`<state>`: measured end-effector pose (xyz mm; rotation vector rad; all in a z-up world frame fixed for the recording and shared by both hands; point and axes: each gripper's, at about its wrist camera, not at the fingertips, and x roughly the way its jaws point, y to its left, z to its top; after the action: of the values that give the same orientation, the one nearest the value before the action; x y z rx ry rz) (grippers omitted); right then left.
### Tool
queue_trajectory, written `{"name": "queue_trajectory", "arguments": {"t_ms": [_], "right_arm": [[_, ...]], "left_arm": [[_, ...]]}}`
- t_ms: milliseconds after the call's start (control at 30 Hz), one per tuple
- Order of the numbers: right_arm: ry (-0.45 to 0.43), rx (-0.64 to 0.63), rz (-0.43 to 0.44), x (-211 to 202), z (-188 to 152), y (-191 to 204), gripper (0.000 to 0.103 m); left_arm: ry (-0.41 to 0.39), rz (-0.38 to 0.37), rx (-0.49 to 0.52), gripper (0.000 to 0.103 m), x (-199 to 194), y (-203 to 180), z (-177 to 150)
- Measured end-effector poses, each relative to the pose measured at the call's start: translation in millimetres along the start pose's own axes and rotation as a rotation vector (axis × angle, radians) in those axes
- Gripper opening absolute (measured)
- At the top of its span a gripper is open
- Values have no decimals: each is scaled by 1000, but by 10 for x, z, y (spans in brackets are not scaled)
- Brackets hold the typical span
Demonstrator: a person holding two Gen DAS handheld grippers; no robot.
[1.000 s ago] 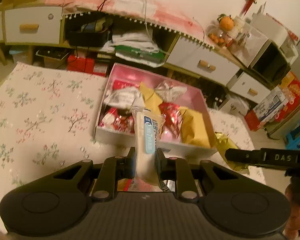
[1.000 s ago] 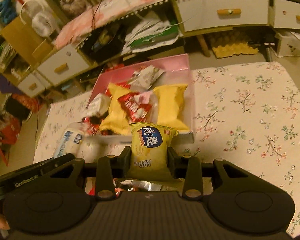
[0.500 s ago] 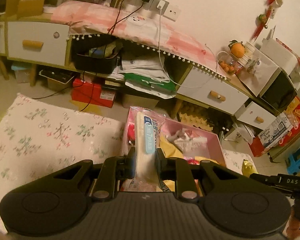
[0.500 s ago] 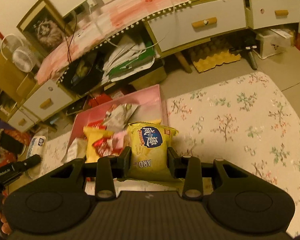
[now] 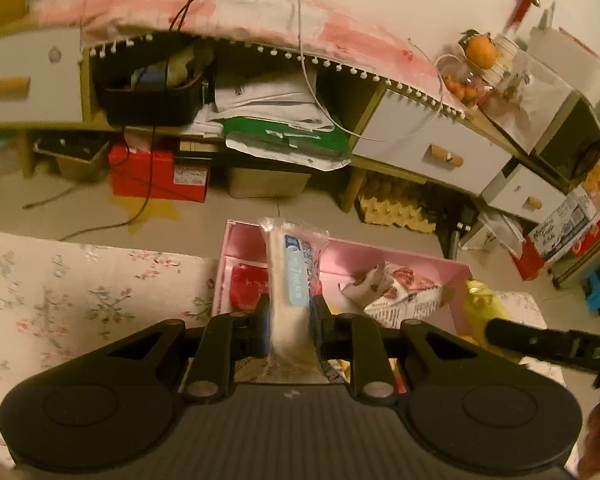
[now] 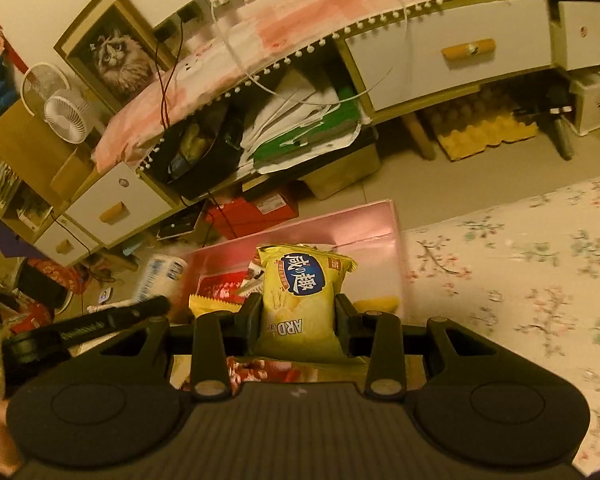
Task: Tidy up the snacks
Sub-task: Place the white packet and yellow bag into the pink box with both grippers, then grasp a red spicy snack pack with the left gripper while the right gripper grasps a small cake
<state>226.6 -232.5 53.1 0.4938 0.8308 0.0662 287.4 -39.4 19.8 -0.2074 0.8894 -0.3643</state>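
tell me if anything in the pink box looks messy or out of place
Nothing spilled or damaged shows. The packets in the pink box lie jumbled, and a crumpled white and red wrapper sits askew. Both grippers hold snacks upright over it.

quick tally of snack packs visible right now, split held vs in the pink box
Held in grippers: 2 (white pack with blue label in the left, yellow-green pack in the right)
Loose in the pink box: at least 4 (red, red-and-white, two yellow)
Total: at least 6
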Motion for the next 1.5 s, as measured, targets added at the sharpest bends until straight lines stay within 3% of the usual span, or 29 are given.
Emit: {"name": "queue_trajectory", "arguments": {"t_ms": [100,233,267,300,367,467,900,1100,1267,1500], "right_arm": [[-17,25,-59,108,13,-26,35],[-78,36,-112,120,10,-59,35],[-83,33,-113,117,4,-57,37],[-77,38,-108,104,-3,-62,39],[-80,55,-103,9,-10,-65,44],[-99,25,-109,-210,-5,-7,53],[-93,48,-61,-1112,-173,206,59],[-76,30,-12,-1455,-421,324,70],[-70,82,27,-1596,-558,199,75],[-53,111,-21,-1656,-590,-25,75]], "left_arm": [[14,-28,-30,26,51,28,7],[13,8,-14,30,98,-15,28],[8,16,-23,42,94,-13,16],[10,15,-28,60,86,-9,-12],[15,42,-3,67,62,-30,-58],[24,42,2,67,-41,-18,-92],[-75,-22,-86,75,-1244,-46,-322],[-109,-54,-140,82,-1733,-182,-645],[-97,-35,-170,83,-1868,-237,-864],[-49,-23,-181,83,-1792,-207,-1103]]}}
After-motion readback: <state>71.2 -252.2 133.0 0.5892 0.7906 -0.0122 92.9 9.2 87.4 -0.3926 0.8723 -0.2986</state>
